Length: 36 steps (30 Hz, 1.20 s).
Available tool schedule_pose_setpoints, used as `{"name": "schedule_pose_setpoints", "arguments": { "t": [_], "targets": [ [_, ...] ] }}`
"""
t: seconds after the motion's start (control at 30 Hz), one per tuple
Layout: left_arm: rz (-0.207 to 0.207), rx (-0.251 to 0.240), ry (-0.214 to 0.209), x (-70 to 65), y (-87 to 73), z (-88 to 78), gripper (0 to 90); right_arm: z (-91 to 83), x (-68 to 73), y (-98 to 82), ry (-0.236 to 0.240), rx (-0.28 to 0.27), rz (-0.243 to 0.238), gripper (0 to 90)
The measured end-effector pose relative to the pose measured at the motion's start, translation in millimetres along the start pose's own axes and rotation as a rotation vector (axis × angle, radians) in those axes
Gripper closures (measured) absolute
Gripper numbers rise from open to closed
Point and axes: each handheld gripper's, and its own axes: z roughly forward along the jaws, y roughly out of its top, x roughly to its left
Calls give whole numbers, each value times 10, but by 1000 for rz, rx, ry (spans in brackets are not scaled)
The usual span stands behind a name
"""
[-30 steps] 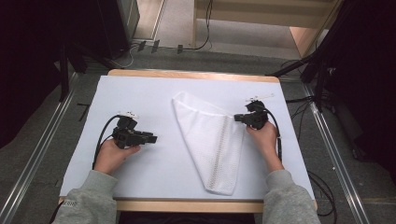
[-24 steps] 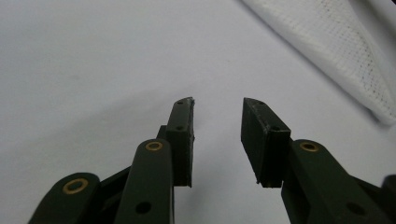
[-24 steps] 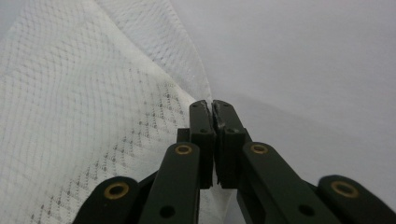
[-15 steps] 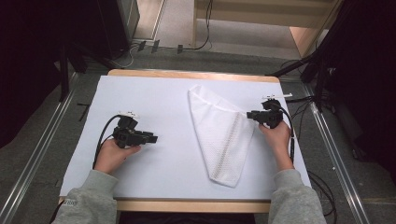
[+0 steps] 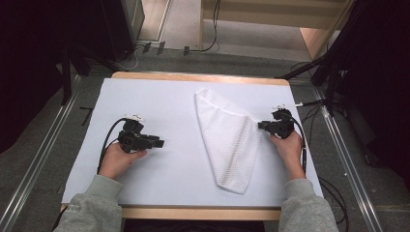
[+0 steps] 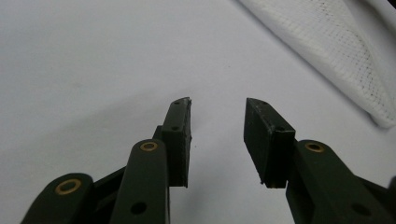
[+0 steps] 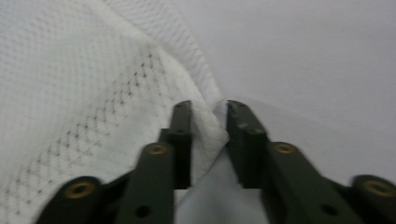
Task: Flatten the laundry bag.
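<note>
Dragged rightward since before: one cloth [image 5: 231, 140], corner pinched by right gripper [image 5: 261, 126], seemingly nearing table [image 5: 159, 96] edge; left gripper [image 5: 160, 143] gaping amid bare room.

**Where your three cameras look**

Your high view looks forward and down over the whole table [image 5: 159, 188]. Each gripper view rides low, close to the surface, facing along its jaws. All three share the white mesh cloth [image 5: 231, 140] [image 6: 336, 46] [image 7: 74, 93].
</note>
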Motion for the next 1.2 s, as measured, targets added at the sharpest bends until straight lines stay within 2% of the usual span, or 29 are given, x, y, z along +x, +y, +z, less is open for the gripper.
{"name": "schedule_pose_setpoints", "arguments": {
  "t": [0.07, 0.17, 0.23, 0.53, 0.83, 1.03, 1.2],
  "targets": [
    [0, 0, 0, 1, 2, 0, 625, -15, 31, 18, 19, 5, -4, 886],
    [2, -1, 3, 5, 3, -1, 624, -100, 95, 80, 66, -15, 20, 895],
    [3, -2, 5, 9, 3, -2, 623, -163, 169, 118, 97, -43, 15, 896],
    [5, -7, 7, -6, 7, -9, 614, -292, 732, 251, 189, -74, -106, 895],
    [7, -29, 14, 1, 2, -42, 590, -208, 1270, 332, 261, -60, -213, 895],
    [9, -43, 21, 4, -31, -93, 574, -110, 1554, 385, 296, -42, -266, 896],
    [6, -48, 30, 7, -82, -139, 527, -26, 1781, 419, 330, -23, -304, 896]
  ]
}}
